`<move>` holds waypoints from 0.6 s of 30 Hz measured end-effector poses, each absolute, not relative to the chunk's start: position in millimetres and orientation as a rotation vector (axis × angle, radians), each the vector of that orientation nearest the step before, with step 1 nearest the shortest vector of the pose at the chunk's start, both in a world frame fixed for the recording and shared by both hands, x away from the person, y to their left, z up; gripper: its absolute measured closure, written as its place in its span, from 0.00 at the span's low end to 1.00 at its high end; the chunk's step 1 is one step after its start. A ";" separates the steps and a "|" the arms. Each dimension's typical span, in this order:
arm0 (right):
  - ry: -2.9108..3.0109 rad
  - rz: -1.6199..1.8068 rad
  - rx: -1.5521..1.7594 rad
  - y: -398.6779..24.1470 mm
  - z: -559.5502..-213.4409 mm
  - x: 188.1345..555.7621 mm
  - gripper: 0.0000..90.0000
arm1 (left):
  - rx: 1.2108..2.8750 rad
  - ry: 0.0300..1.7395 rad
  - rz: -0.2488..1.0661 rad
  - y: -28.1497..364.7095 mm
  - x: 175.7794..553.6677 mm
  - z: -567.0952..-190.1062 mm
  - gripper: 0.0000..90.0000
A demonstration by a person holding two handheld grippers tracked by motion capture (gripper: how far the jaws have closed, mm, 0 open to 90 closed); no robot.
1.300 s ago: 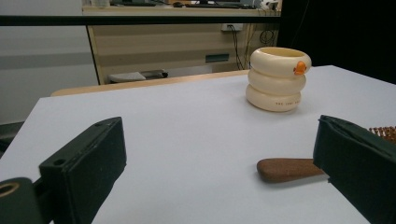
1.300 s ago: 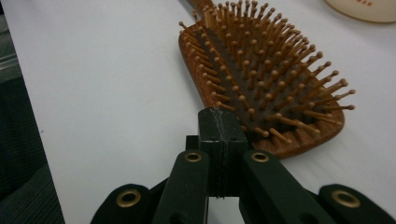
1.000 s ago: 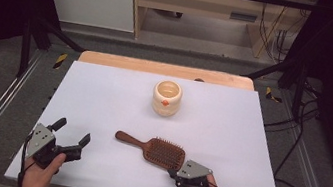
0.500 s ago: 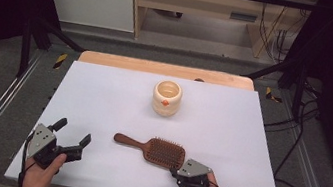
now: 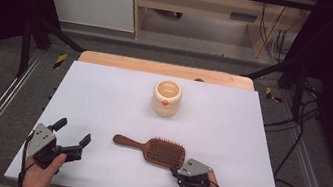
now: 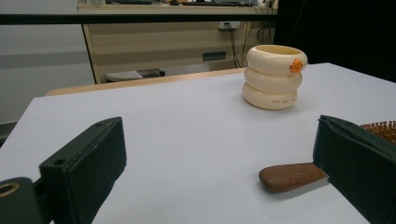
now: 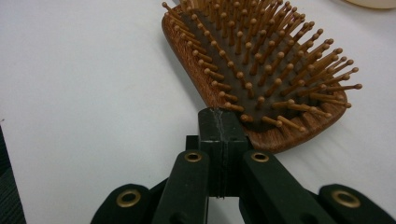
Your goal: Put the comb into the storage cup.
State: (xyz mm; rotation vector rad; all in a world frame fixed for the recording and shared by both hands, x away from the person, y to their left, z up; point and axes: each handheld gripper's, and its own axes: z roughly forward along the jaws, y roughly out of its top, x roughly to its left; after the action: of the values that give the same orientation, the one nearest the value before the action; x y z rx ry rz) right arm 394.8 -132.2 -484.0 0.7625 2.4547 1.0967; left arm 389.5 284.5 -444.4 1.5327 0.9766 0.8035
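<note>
A: Hairbrush (image 5: 155,150) flat on white table (image 5: 231,119), bristles up, near edge, centre-right. Long axis roughly 9-to-3 in high view, handle tip at 9, paddle head at 3

B: Right gripper (image 5: 182,169)?

A: At 5 o'clock off the head, tips right at its near corner. Jaws pressed together, nothing between them. In right gripper view (image 7: 221,122) closed tips sit against the wooden rim of brush (image 7: 261,70); touching or just short, hard to call

B: Left gripper (image 5: 72,134)?

A: Jaws wide apart, empty. Parked at 9 o'clock from the handle, clear gap of table between. Left gripper view: brown handle end (image 6: 292,176) lying at 4 o'clock, just beside the right-hand jaw, not between the jaws

B: Nearer hand?

A: Right one, by far, at the head. Left closer to the handle though; probably needs a slide toward 3 to straddle it

B: Other stuff?

A: Cream ringed cup (image 5: 167,97) at 12 from brush, well apart; orange mark on the near side

B: View differences?

A: High view gives whole axis and both hands. Right gripper view gives bristle pins and tip contact zone, no handle. Left gripper view gives cup (image 6: 274,77) upright and handle end low on the table
</note>
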 end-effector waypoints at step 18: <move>2.444 1.089 0.785 -134.7 -484.1 396.8 1.00 | 1.537 0.976 0.804 284.5 389.7 -444.6 0.03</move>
State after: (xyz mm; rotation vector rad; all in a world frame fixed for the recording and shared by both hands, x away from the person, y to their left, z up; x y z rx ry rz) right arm 396.8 -134.7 -484.1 0.7853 2.4439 1.0889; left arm 389.7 284.5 -444.6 1.5371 0.9764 0.8040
